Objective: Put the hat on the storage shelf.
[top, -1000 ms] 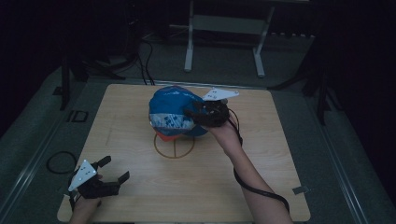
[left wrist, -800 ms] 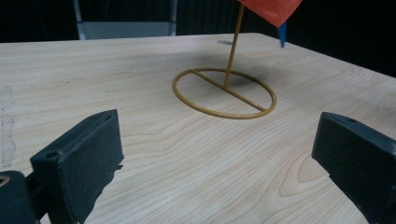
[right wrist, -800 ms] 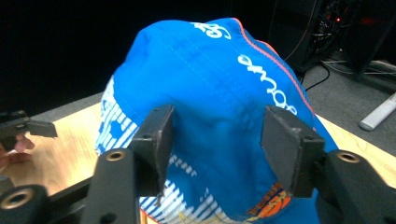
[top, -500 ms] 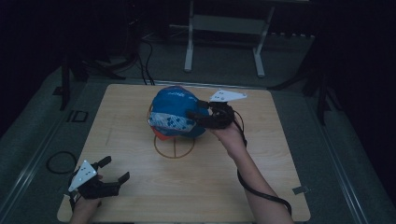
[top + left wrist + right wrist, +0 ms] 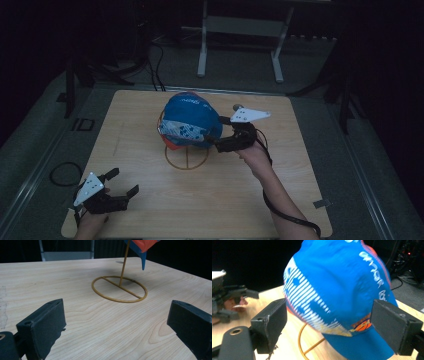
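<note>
Right gripper has backed off the cap a little and dropped lower over the last second; it now sits at the cap's right side, jaws spread, nothing between them. From the right gripper view, both black jaws stand wide apart with the cap just beyond them; touching or not, cannot tell.

Cap: blue, white print and striping, orange showing at the underside. It sits on top of the wire stand, tilted, above the stand's ring base. Stand is yellow-brown wire: a flat ring with a crossbar on the table and a thin upright post rising from the crossbar into the cap.

Left gripper unchanged, well apart from the stand, toward the near-left corner of the table, held low over the wood. Jaws apart, empty. Left gripper view looks across bare wood straight at the stand's ring, with the cap's orange and blue lower edge above the post.

Person's right forearm runs from the near edge up to the right gripper, cable looping beside it.
</note>
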